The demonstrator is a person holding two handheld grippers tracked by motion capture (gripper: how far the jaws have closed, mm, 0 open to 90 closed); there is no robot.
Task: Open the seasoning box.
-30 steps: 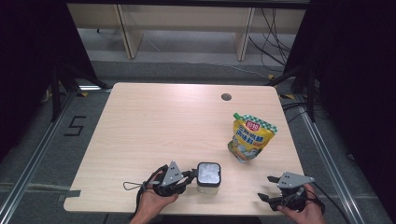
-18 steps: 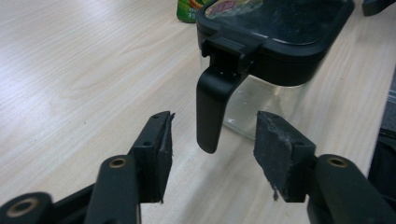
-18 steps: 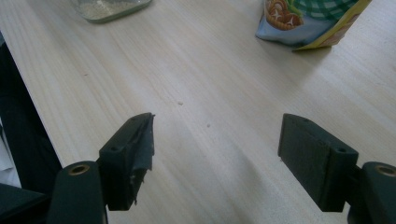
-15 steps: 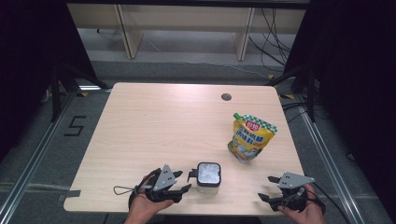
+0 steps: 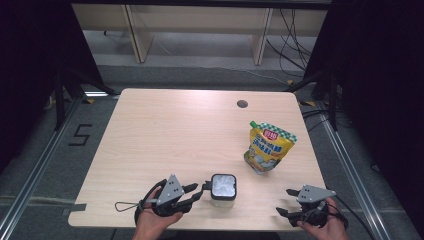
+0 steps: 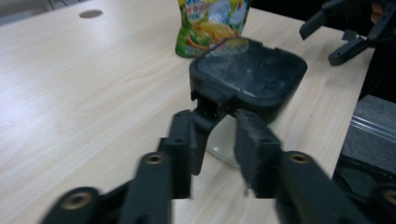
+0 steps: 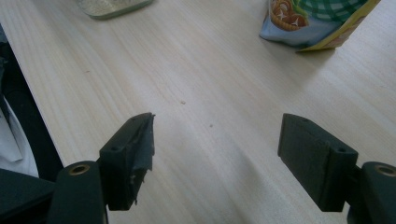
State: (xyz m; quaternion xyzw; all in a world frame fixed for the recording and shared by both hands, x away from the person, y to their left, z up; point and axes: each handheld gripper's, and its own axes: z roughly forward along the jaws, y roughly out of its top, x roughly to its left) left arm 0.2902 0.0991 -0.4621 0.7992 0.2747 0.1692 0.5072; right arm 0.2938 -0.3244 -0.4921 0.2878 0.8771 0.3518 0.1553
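Note:
A small clear container [image 5: 223, 186] with a dark square lid [image 6: 252, 70] stands near the table's front edge. My left gripper [image 5: 202, 189] reaches it from the left. Its jaws have just been closing, and the lid's latch tab [image 6: 212, 100] sits between them, pinched at the near side of the lid; the same gripper [image 6: 219, 126] fills the foreground of its own view. My right gripper [image 5: 283, 202] rests at the front right, open with nothing between its fingers, bare wood under it [image 7: 217, 135]. A yellow-green food pouch [image 5: 269, 146] lies right of centre.
The light wooden table [image 5: 175, 135] has a round cable hole [image 5: 242, 104] at the back. The pouch [image 7: 322, 23] lies just beyond the right gripper, and the container's base [image 7: 112, 7] is off to its left. Dark floor and metal rails surround the table.
The left gripper's jaws spread and drew back slightly to the left, then returned and closed at the container's latch. The right gripper, the pouch and the container stayed in place.

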